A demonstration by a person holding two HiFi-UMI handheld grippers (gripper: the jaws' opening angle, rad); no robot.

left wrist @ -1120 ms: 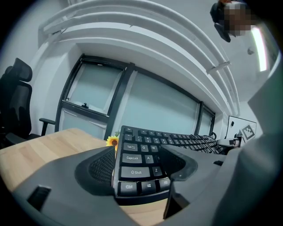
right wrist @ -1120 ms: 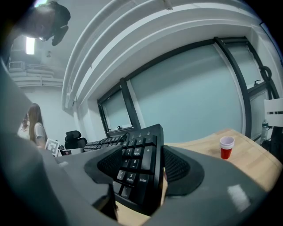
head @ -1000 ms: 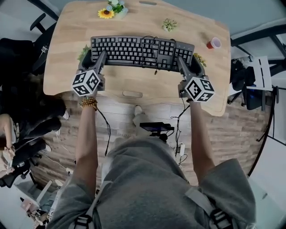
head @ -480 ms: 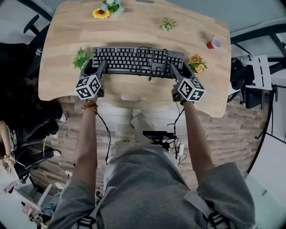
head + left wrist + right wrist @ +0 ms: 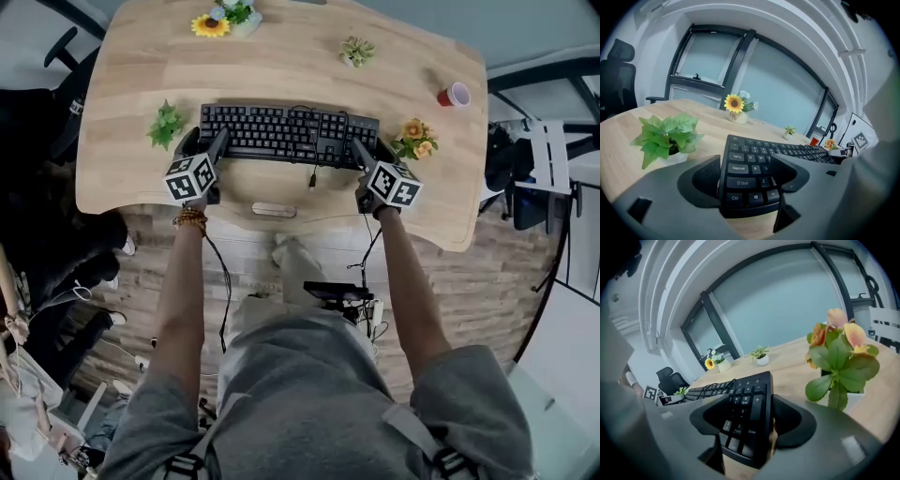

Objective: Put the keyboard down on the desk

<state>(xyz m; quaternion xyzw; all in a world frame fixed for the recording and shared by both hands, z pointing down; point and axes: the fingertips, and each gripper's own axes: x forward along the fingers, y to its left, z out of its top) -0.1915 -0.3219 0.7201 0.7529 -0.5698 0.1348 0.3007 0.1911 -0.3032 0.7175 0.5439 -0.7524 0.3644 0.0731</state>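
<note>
A black keyboard lies lengthwise over the wooden desk, near its front edge, between two small plants. My left gripper is shut on its left end; in the left gripper view the jaws straddle the Ctrl and Shift corner of the keyboard. My right gripper is shut on the right end, its jaws clamped across the number pad of the keyboard. The keyboard sits very low over the wood; I cannot tell whether it touches. Its cable hangs loose at the front.
A green leafy plant stands just left of the keyboard, an orange-flowered plant just right. Farther back are a sunflower pot, a small succulent and a red cup. Office chairs stand off the desk's left.
Both grippers carried the keyboard forward over the desk and lower, from the front edge to between the two small plants. The grip at both ends has stayed the same.
</note>
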